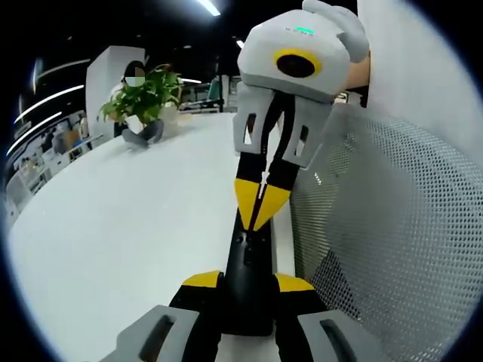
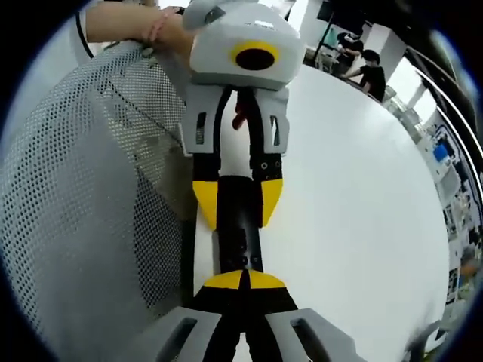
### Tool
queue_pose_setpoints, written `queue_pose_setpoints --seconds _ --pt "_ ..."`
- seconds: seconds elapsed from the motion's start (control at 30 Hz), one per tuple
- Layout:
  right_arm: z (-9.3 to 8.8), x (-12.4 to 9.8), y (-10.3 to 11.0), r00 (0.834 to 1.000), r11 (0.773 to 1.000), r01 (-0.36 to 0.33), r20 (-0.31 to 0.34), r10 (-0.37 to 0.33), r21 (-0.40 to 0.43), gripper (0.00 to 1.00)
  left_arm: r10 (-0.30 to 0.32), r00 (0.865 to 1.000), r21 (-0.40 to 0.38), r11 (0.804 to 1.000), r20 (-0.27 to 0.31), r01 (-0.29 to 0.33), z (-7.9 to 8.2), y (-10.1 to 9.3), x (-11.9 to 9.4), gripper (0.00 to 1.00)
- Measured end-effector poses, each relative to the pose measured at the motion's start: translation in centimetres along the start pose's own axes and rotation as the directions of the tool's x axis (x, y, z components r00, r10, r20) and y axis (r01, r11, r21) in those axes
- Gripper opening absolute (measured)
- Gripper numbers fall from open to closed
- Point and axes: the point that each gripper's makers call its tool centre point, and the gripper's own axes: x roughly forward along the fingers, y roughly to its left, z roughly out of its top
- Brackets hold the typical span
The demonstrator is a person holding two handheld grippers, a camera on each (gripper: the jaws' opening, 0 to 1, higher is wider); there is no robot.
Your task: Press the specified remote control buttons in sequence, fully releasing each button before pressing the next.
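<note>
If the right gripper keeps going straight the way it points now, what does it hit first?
The remote control right under its closed tips, which look to be touching it already, though contact is hard to judge. Beyond that stands the left gripper holding the remote.

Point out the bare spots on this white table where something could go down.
Free: the broad white tabletop between the slim black remote control and the leafy green potted plant. Crowded: the table edge, where the left gripper clamps the remote, the right gripper presses its tips on it, beside the grey mesh chair back.
</note>
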Motion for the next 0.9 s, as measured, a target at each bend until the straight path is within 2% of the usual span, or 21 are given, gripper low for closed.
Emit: queue_pose_setpoints --seconds 0.2,0.23,0.3,0.33,0.47,0.5,0.67,0.73,0.9 --pt "0.1 -0.3 0.0 0.998 0.997 0.038 0.038 -0.040 0.061 0.00 -0.001 1.000 0.003 1.000 -0.004 0.001 0.0 0.0 0.1 0.25" --pt "0.1 -0.4 0.2 0.999 0.997 0.028 0.034 -0.030 0.071 0.00 -0.001 1.000 0.000 1.000 -0.003 0.001 0.0 0.0 0.1 0.25" --pt "1.4 -0.5 1.2 0.995 0.993 -0.014 0.099 0.002 0.117 0.00 -0.003 1.000 -0.001 1.000 -0.003 0.003 0.0 0.0 0.1 0.25" --pt "1.6 -0.5 1.4 0.995 0.993 -0.017 0.103 0.004 0.118 0.00 -0.004 1.000 -0.002 1.000 -0.003 0.004 0.0 0.0 0.1 0.25" --pt "0.6 0.3 1.4 1.000 0.999 0.004 0.022 -0.005 0.043 0.00 -0.004 1.000 0.001 1.000 -0.005 0.004 0.0 0.0 0.1 0.25" --pt "1.0 0.2 1.4 0.999 0.998 -0.003 0.046 0.001 0.057 0.00 -0.003 1.000 0.008 1.000 -0.006 0.003 0.0 0.0 0.1 0.25" --pt "0.9 0.4 1.7 1.000 1.000 -0.015 0.000 0.015 -0.005 0.00 -0.003 1.000 0.006 1.000 -0.007 0.003 -0.1 -0.1 0.0 0.25" --pt "0.9 0.5 1.7 0.999 1.000 -0.026 -0.025 0.026 -0.003 0.00 -0.005 1.000 0.007 1.000 -0.007 0.005 -0.1 -0.1 0.1 0.25" --pt "0.8 0.5 1.8 0.999 1.000 -0.018 -0.037 0.018 0.000 0.00 -0.009 1.000 0.011 1.000 -0.010 0.009 -0.1 -0.1 0.1 0.25"
